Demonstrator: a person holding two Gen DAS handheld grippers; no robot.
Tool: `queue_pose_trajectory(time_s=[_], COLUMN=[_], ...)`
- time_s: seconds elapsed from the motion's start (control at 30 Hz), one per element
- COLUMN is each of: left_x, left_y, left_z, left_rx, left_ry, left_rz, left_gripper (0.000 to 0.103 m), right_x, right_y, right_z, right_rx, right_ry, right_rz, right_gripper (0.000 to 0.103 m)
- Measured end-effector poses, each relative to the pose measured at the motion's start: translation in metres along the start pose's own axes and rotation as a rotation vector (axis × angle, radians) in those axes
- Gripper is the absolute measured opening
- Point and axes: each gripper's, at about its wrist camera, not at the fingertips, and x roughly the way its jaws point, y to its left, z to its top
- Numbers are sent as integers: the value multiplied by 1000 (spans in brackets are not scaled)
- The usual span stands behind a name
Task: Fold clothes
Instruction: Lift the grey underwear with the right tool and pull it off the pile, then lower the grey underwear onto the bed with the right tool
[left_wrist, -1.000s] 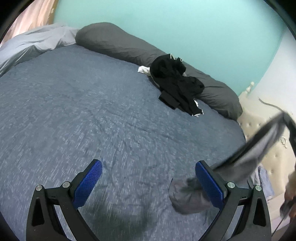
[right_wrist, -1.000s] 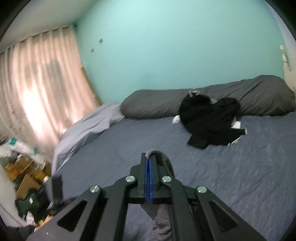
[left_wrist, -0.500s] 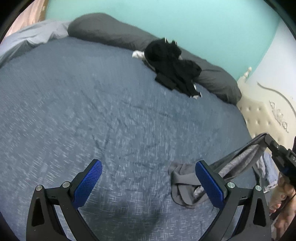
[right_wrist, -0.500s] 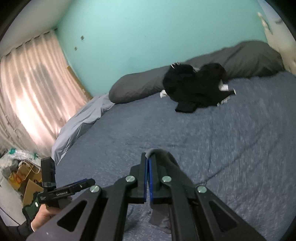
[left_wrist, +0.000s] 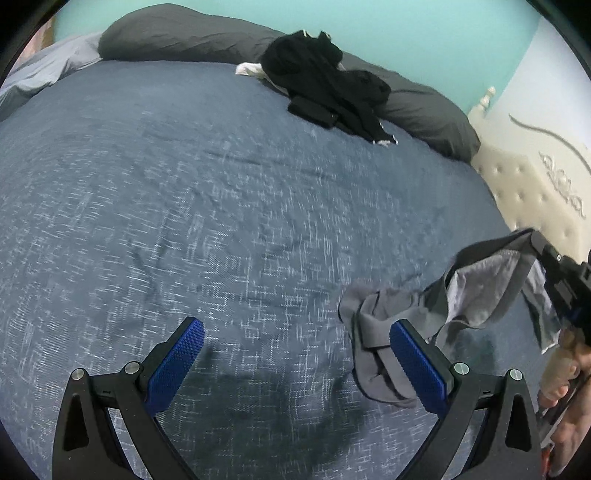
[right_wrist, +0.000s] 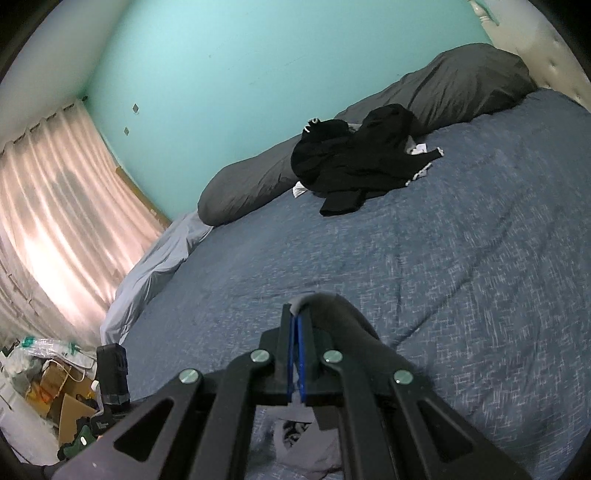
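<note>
- Bedroom w/ turquoise wall (right_wrist: 258, 74); wide bed w/ blue-grey speckled woven cover (left_wrist: 221, 203) fills most of both views.
- Far edge of bed: long dark grey bolster pillow (left_wrist: 192, 35) along the wall; crumpled black garment pile (left_wrist: 325, 81) lies partly on it, partly on the cover, w/ a bit of white cloth (left_wrist: 247, 69) poking out at its left.
- Cream tufted headboard (left_wrist: 532, 192) at the right in the left wrist view; pale grey bedsheet (right_wrist: 155, 266) hangs off the bed's left edge in the right wrist view; pink-lit pleated curtain (right_wrist: 55, 206) and cardboard-box clutter (right_wrist: 62, 391) far left.
- Grey fabric garment w/ darker grey band (left_wrist: 406, 317) sits near right of the bed: one end bunched on the cover, other end lifted up to the right.
- Left gripper (left_wrist: 295, 363): blue textured pads spread wide, nothing between them, low over the cover; its right pad (left_wrist: 417, 365) overlaps the bunched end in view, contact can't be told.
- Right gripper (right_wrist: 296, 354): blue pads pressed together, pinching the garment's dark band, which arches over the fingertips; rest of the cloth hangs below.
- In the left wrist view the right gripper (left_wrist: 554, 273) is at the far right edge holding the raised end, person's hand (left_wrist: 565, 376) under it.
</note>
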Motion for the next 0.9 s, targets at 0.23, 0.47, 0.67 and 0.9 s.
queue_pose_trajectory(time_s=[0.23, 0.47, 0.67, 0.9], left_x=[12, 25, 35, 40], left_y=[-12, -29, -44, -51], left_z=[-8, -12, -17, -23], left_rx=[71, 166, 216, 243], left_ry=[29, 43, 40, 44], left_rz=[-10, -19, -26, -16], left_gripper=[103, 102, 102, 102], right_x=[3, 5, 8, 9], right_y=[-22, -48, -68, -78], right_z=[-13, -30, -42, -46], right_rx=[74, 179, 244, 277], right_ry=[-34, -58, -59, -41], right_rz=[12, 21, 36, 57], right_gripper=[1, 1, 1, 1])
